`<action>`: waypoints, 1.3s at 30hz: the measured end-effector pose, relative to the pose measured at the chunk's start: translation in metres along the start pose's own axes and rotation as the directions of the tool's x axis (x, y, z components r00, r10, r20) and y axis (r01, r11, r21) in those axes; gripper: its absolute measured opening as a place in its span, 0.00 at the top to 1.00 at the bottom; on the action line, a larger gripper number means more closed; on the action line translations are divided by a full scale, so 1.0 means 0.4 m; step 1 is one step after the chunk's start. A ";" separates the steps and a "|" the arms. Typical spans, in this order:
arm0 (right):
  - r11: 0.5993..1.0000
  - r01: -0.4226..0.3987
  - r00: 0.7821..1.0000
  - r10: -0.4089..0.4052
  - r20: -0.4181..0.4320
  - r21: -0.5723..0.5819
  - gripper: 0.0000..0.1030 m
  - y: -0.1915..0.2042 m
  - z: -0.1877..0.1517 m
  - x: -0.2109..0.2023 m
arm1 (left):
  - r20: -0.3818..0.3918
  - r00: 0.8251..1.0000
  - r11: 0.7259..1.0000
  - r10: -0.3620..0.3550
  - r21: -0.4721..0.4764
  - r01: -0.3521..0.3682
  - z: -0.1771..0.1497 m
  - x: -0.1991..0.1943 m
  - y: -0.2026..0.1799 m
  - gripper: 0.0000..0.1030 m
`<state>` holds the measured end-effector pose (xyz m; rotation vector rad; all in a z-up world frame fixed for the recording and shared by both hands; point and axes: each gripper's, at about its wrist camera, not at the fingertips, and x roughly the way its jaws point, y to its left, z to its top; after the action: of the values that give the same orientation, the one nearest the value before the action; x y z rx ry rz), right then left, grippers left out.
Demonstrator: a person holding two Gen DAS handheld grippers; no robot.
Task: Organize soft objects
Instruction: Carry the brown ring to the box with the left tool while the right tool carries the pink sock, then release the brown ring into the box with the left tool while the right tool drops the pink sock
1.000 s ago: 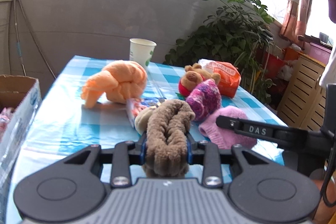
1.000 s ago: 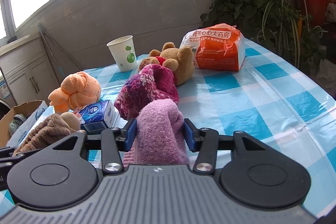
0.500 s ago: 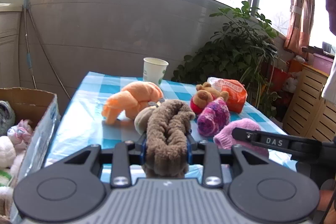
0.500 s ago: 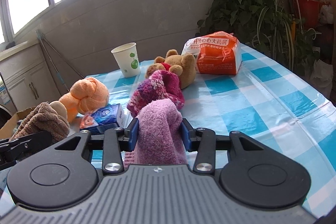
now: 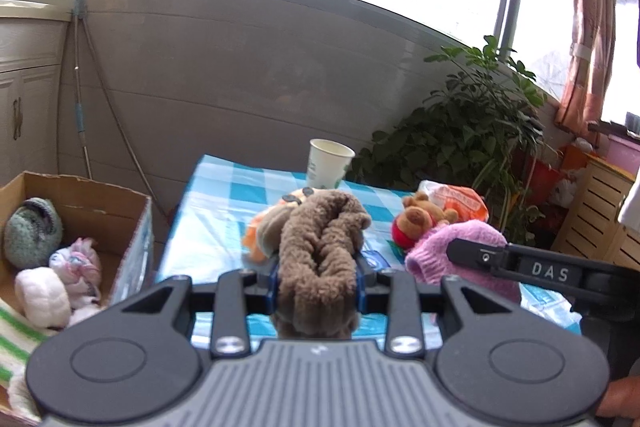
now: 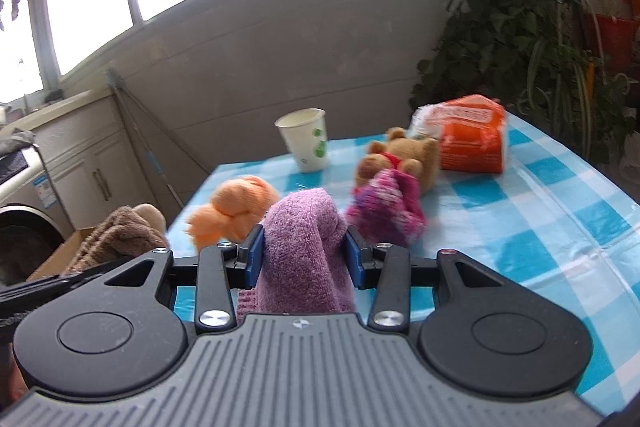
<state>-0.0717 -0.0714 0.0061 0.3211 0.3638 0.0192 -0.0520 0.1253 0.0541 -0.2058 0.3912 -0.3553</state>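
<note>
My left gripper (image 5: 318, 281) is shut on a brown fuzzy plush (image 5: 320, 251), held above the near edge of the blue checked table (image 5: 224, 195). My right gripper (image 6: 305, 259) is shut on a pink knitted hat (image 6: 306, 259), seen also in the left wrist view as the pink hat (image 5: 452, 247) beside me on the right. On the table lie an orange plush (image 6: 234, 213), a magenta knitted hat (image 6: 386, 209) and a teddy bear (image 6: 404, 155). A cardboard box (image 5: 80, 203) at the left holds several soft toys (image 5: 60, 271).
A paper cup (image 6: 306, 139) stands at the table's far side, and an orange-and-white packet (image 6: 468, 137) lies at the far right. A potted plant (image 5: 472, 143) stands behind the table. Cabinets (image 6: 76, 163) line the left wall.
Both grippers rose and drew back from the table with their loads. The left view swung left, bringing the cardboard box and its toys into sight. The right gripper's pads pressed tighter on the pink hat.
</note>
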 end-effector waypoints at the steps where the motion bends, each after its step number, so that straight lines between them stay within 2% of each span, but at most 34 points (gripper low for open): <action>1: 1.000 -0.008 1.000 0.008 -0.001 -0.005 0.50 0.012 0.002 0.002 | 0.005 1.000 1.000 0.006 -0.003 -0.006 0.003 -0.005 0.007 0.69; 10: 0.992 -0.129 0.991 0.129 -0.033 0.002 0.50 0.134 0.019 0.039 | 0.048 0.995 0.995 0.083 -0.066 -0.080 0.036 -0.048 0.100 0.68; 14: 0.982 -0.191 0.980 0.190 -0.054 -0.010 0.50 0.210 0.021 0.064 | 0.070 0.985 0.982 0.154 -0.123 -0.145 0.060 -0.066 0.168 0.68; 18: 0.967 -0.254 0.965 0.252 -0.078 -0.024 0.50 0.285 0.019 0.100 | 0.082 0.966 0.956 0.245 -0.188 -0.226 0.075 -0.085 0.236 0.68; 26: 0.931 -0.361 0.926 0.350 -0.141 -0.059 0.50 0.414 -0.005 0.187 | 0.018 0.925 0.892 0.381 -0.270 -0.362 0.082 -0.085 0.336 0.68; 32: 0.915 -0.398 0.902 0.378 -0.207 -0.067 0.49 0.473 -0.043 0.227 | -0.032 0.911 0.868 0.412 -0.289 -0.403 0.080 -0.071 0.359 0.68; 36: 0.911 -0.410 0.889 0.388 -0.243 -0.045 0.48 0.480 -0.065 0.250 | -0.050 0.900 0.857 0.432 -0.288 -0.427 0.080 -0.066 0.367 0.67; 39: 0.906 -0.422 0.879 0.398 -0.261 -0.040 0.43 0.489 -0.084 0.252 | -0.068 0.888 0.845 0.454 -0.282 -0.454 0.078 -0.057 0.373 0.64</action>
<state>0.0184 0.1322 0.0024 0.2963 0.5359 0.4995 -0.0148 0.2749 0.0510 -0.3920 0.4770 0.1765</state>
